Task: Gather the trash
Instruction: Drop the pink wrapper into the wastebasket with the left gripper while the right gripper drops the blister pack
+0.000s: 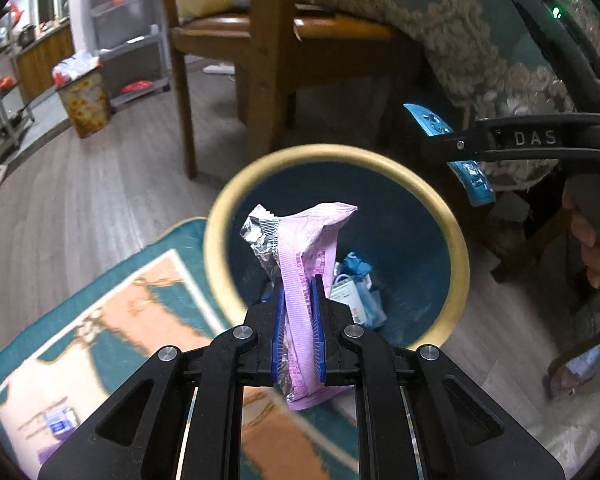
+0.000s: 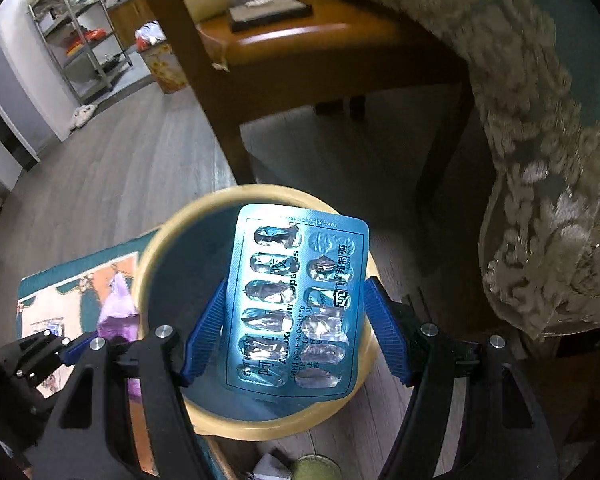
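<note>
left tongs (image 1: 299, 312) clenched on a pink wrapper (image 1: 305, 264); right tongs (image 2: 296, 332), spread wide, flank a blue blister pack (image 2: 296, 300).

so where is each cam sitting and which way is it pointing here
Left wrist: rides the left gripper, looking forward and down over the pink wrapper into the bin; the right gripper with the blister pack and the person's fingers show at right.
Right wrist: rides the right gripper, looking down past the blister pack into the bin; the left gripper with the wrapper shows at lower left.
Shared: bin, rug, wooden chair, both pieces of trash.
</note>
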{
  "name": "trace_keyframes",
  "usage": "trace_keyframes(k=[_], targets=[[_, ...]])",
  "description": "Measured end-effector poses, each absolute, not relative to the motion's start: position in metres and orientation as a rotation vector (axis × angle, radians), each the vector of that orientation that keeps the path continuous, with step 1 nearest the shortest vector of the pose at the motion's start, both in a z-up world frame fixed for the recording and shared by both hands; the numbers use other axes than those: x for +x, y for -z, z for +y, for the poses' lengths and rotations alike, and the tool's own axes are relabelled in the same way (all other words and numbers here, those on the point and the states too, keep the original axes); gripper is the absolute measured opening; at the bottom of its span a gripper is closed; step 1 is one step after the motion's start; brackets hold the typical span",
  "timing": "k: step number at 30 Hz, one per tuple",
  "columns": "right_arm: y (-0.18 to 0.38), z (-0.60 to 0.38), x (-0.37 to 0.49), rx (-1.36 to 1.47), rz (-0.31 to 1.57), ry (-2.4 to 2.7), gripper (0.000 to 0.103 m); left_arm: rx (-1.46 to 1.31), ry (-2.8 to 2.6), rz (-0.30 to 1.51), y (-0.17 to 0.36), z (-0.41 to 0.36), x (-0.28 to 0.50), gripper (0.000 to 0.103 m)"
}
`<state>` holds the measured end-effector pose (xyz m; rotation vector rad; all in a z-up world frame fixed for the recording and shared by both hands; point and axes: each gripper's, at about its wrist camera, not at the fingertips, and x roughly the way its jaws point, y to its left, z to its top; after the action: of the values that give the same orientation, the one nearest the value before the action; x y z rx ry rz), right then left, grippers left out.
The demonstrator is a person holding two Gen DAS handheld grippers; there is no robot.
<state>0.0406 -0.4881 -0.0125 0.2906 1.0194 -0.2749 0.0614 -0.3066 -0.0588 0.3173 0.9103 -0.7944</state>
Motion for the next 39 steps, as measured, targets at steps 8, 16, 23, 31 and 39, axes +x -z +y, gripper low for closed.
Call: trace_keyframes(k=[8,16,23,31,39], targets=[[0.027,-0.493,0.048,0.334,1.032,0.249,0.068,0.298,0.787,0.910,0.070,-0.320,0.070,0.056],[0.033,-0.482,0.052,0.333,1.037,0.233,0.069,0.262,0.758,0.888,0.058,-0.302,0.076,0.062],[0.028,-0.475,0.051,0.310,1.029,0.249,0.077,0.254,0.730,0.870,0.046,-0.283,0.077,0.062],[0.015,-0.457,0.053,0.295,1.012,0.241,0.077,0.262,0.667,0.848,0.027,-0.236,0.076,0.062],[-0.003,-0.418,0.059,0.248,0.985,0.196,0.078,0.260,0.589,0.817,0.003,-0.178,0.070,0.065]])
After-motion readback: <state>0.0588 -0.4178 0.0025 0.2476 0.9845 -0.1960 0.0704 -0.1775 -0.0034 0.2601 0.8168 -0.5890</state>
